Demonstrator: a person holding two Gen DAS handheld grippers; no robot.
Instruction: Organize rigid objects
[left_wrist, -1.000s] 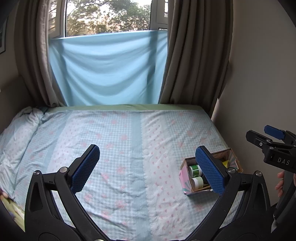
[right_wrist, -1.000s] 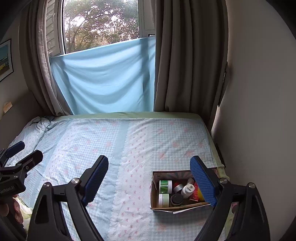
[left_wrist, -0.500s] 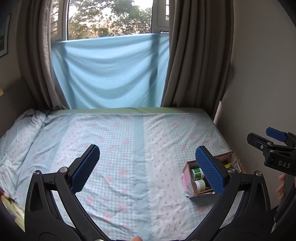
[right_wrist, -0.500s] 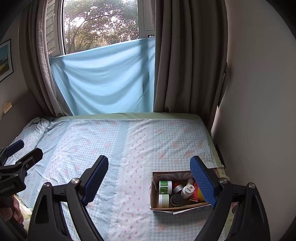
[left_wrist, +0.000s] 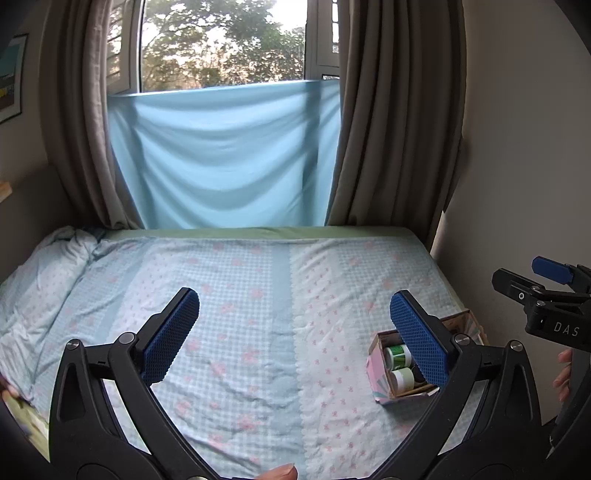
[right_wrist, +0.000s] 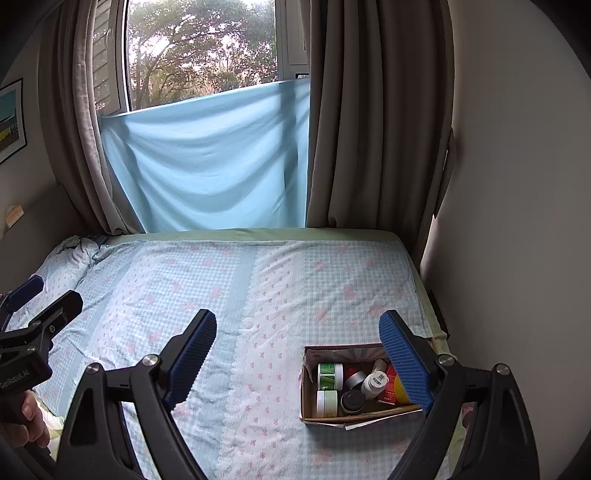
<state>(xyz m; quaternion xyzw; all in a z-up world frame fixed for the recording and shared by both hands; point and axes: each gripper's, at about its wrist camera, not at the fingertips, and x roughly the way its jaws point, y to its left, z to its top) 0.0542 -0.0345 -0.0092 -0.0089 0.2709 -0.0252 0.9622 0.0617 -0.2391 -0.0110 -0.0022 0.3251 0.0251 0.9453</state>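
- Jars and bottles fill an open cardboard box (right_wrist: 369, 384), which rests on the bed under the right gripper's (right_wrist: 297, 352) right-hand blue pad.
- Both grippers are released, jaws spread wide with nothing between them; the left gripper (left_wrist: 295, 332) hangs over bare sheet.
- Checked blue bedsheet with pink flowers (right_wrist: 258, 295) spreads beyond, up to grey curtains (right_wrist: 369, 129) and a pale blue hanging cloth (right_wrist: 207, 158).

In the left wrist view the whole scene has slid lower in the frame: the cardboard box (left_wrist: 417, 363) now sits further down at lower right, more window (left_wrist: 225, 44) shows above, and a fingertip (left_wrist: 280, 472) has appeared at the bottom edge.
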